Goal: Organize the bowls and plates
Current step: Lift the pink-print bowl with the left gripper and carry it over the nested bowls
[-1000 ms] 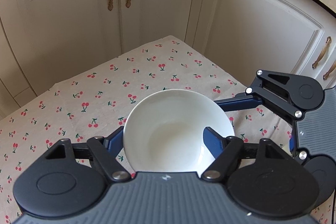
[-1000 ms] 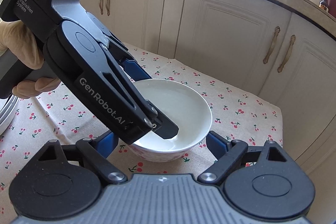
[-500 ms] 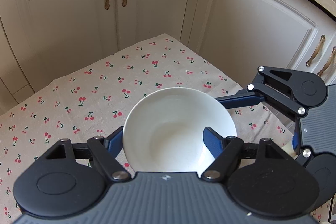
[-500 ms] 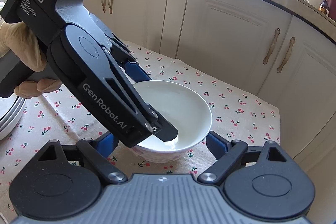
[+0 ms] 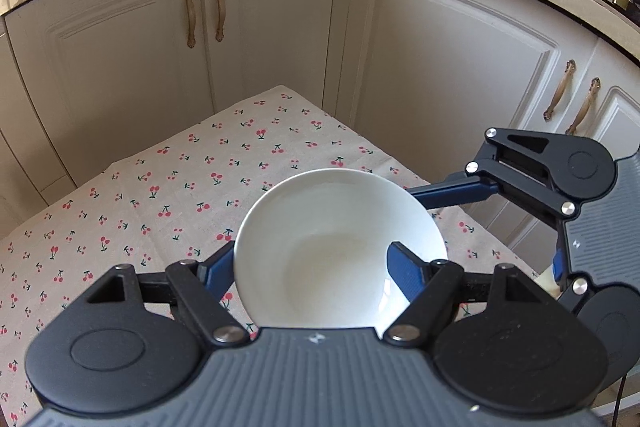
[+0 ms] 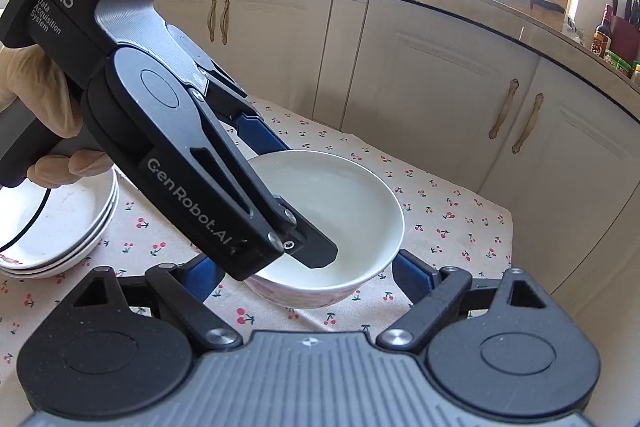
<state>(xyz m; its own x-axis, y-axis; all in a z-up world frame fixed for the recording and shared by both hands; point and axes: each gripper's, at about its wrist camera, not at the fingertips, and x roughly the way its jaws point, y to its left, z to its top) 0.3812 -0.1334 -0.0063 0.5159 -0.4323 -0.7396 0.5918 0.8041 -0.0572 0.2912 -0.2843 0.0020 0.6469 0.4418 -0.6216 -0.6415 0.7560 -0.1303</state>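
Both tools have lifted the white bowl [image 6: 332,211] clear of the cherry-print table [image 5: 168,187]. The left tool [image 5: 312,267] pinches its rim; the right tool [image 6: 304,267] brackets it spread, contact unclear. The plate stack [image 6: 60,227] probably comes next.

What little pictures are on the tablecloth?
Small red cherries with green stems on the pale tablecloth, clearest in the left wrist view.

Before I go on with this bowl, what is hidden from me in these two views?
- Left wrist view: the bowl's near rim, foot and any gap to the tablecloth, hidden by the left gripper's body.
- Right wrist view: the bowl's left wall, behind the left gripper.
- Right wrist view: the plate stack, cut by the left edge and covered by a hand.
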